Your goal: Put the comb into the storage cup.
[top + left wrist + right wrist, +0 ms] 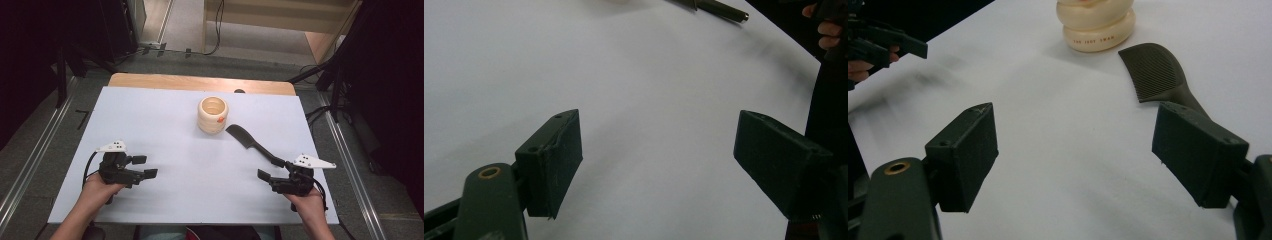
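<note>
- Right gripper (270,170): held near the surface's (150,120) front right corner, jaws wide apart with nothing between the pads; the black spatula's (248,141) handle end lies just beside its far jaw.
- Left gripper (144,167): held at the front left, jaws likewise wide and empty, well apart from both objects.
- Black spatula: lies flat on the surface, its ribbed blade (1153,71) pointing toward the cream ridged pot (213,114), its slim handle running back toward the right gripper. It is judged light and stiff, probably moulded plastic; lying low on the white sheet, it offers little height for the pads.
- Suggested hold: across the handle, near its middle, where the section is narrow and parallel-sided; the broad blade would likely slip or tip.
- Cream ridged pot: stands upright at the centre rear, just beside the blade tip but seemingly not touching it.
- Obscured: in the right gripper view the far jaw covers the handle. The pot's top is cut off there, and its contents are hard to make out. A small orange mark (220,119) on its wall cannot be identified.
</note>
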Demonstrator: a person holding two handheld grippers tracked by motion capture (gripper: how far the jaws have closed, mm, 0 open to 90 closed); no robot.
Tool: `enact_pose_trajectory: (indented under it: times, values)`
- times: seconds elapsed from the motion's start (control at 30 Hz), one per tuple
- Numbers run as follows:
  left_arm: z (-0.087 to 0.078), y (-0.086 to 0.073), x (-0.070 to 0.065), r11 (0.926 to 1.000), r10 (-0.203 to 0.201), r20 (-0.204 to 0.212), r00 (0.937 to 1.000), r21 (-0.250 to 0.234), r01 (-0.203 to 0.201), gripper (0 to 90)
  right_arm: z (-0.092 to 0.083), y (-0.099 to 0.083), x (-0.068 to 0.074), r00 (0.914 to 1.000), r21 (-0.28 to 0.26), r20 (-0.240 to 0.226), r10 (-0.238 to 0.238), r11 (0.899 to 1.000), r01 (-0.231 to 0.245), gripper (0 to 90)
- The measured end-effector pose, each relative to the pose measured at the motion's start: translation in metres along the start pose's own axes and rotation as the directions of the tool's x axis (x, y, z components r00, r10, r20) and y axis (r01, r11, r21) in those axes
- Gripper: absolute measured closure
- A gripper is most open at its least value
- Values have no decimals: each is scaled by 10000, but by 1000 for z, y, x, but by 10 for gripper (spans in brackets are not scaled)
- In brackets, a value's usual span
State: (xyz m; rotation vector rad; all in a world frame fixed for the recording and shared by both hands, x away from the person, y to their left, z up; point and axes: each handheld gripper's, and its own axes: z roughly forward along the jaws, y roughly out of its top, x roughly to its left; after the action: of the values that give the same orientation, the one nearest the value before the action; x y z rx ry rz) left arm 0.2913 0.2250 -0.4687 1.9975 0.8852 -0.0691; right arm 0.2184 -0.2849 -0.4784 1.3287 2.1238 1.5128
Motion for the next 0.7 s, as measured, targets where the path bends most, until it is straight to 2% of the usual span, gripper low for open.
enact_pose_trajectory:
  times: [0.53, 0.7]
  values:
    - [-2, -3, 0, 10000, -33, -28, 10000, -43, 33, 201, 4, 3, 0, 9999, 59, -162, 49, 10000, -48, 165]
    - [-2, -3, 0, 10000, -37, -59, 10000, -37, 36, 201, 2, 6, -5, 10000, 34, -76, -18, 10000, 18, 166]
